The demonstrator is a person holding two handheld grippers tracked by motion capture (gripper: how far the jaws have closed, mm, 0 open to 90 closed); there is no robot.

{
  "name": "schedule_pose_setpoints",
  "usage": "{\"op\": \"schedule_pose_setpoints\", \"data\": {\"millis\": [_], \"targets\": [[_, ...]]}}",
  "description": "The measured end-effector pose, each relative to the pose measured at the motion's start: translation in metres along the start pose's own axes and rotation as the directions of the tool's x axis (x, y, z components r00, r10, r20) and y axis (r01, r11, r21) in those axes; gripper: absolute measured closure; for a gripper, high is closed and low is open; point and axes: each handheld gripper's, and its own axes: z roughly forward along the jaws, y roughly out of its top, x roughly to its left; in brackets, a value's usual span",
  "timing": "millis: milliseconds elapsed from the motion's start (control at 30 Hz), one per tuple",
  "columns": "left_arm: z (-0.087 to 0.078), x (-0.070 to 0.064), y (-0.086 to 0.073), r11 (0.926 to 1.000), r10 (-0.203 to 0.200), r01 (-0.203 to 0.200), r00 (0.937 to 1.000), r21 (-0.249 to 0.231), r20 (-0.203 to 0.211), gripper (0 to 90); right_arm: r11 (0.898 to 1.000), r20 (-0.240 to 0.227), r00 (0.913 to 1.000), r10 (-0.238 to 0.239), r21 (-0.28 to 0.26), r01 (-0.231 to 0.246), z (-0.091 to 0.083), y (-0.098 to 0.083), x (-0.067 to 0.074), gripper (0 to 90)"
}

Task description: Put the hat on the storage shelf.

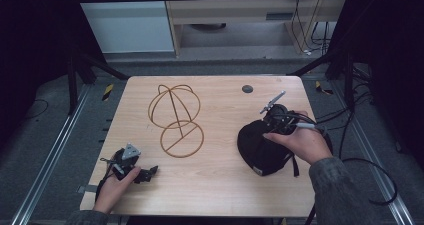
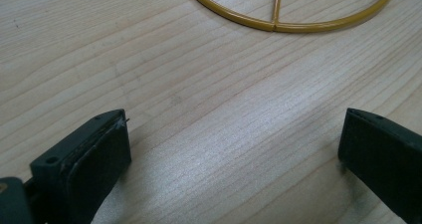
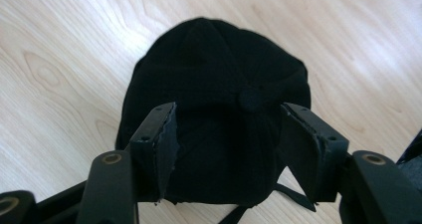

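Black cap (image 3: pixel 214 84) between right claw (image 3: pixel 226 139) jaws, on table (image 3: pixel 64 59).

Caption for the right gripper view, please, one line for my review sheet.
Right gripper jaws straddling the crown of a black cap above the light wooden table.

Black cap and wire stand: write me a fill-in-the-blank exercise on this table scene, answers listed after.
1. The black cap sits between the fingers of the ____ gripper.
2. The wire stand on the table is ____ in colour.
3. The left gripper has its fingers ____, with nothing but bare wood between them.

Missing words: right; gold; open
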Motion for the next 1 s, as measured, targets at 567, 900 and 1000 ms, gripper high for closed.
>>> {"op": "schedule_pose_setpoints", "data": {"millis": [567, 900, 1000], "targets": [[0.000, 0.000, 0.000, 1.0000, 0.000, 0.000, 1.0000, 0.001, 0.000, 0.0, 0.990, -0.091, 0.9952, 0.034, 0.139, -0.021, 0.037, 0.019, -0.024, 34.5], [0.000, 0.000, 0.000, 1.0000, 0.001, -0.001, 1.0000, 0.000, 0.001, 0.0, 0.986, -0.110, 0.9939, 0.005, 0.166, 0.013, 0.050, 0.022, -0.023, 56.4], [0.000, 0.000, 0.000, 1.0000, 0.002, -0.002, 1.0000, 0.000, 0.002, 0.0, 0.984, -0.105, 0.9944, -0.011, 0.177, 0.030, 0.052, 0.021, -0.021, 67.7]]}}
